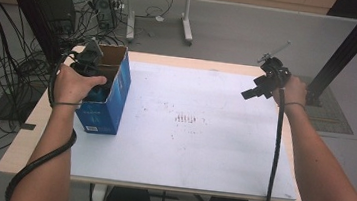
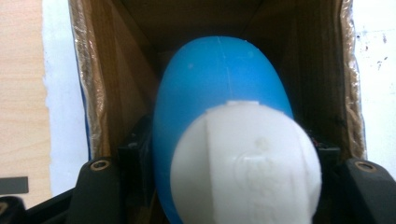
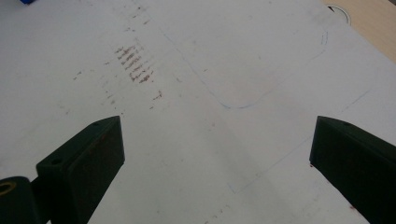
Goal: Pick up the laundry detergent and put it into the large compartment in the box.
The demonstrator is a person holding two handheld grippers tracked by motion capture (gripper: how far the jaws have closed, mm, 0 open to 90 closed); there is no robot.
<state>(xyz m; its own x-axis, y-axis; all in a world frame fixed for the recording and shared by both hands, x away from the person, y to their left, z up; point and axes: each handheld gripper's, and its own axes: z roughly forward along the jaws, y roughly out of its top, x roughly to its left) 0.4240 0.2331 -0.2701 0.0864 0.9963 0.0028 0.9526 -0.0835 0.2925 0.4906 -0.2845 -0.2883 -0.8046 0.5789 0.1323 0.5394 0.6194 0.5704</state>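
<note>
Working at the counter (image 1: 211,149), which spans the middle of the high view under a white sheet w/ faint reddish marks near centre.

Blue carton (image 1: 104,95): stands upright at left of the high view, top open, brown inside walls seen in the left gripper view.

Blue bottle (image 2: 219,107): white cap (image 2: 247,163) toward the camera, body pointing down into the carton mouth, centre of the left gripper view. Whether its far end touches the carton floor: cannot tell.

Left gripper (image 1: 89,66): over the carton opening, upper left of the high view. Fingers (image 2: 98,186) sit either side of the bottle and appear clamped on it; contact itself is hidden behind the cap.

Right gripper (image 1: 261,86): held above the counter's far right corner, upper right of the high view, well apart from the carton. Fingers (image 3: 88,154) wide apart, nothing between them.

Judgement: step in hand is the bottle at the carton mouth, lowering in or lifting out, direction not determinable. Next move calls for keeping the bottle in line w/ the carton walls; the right gripper could steady the carton if it tips.
</note>
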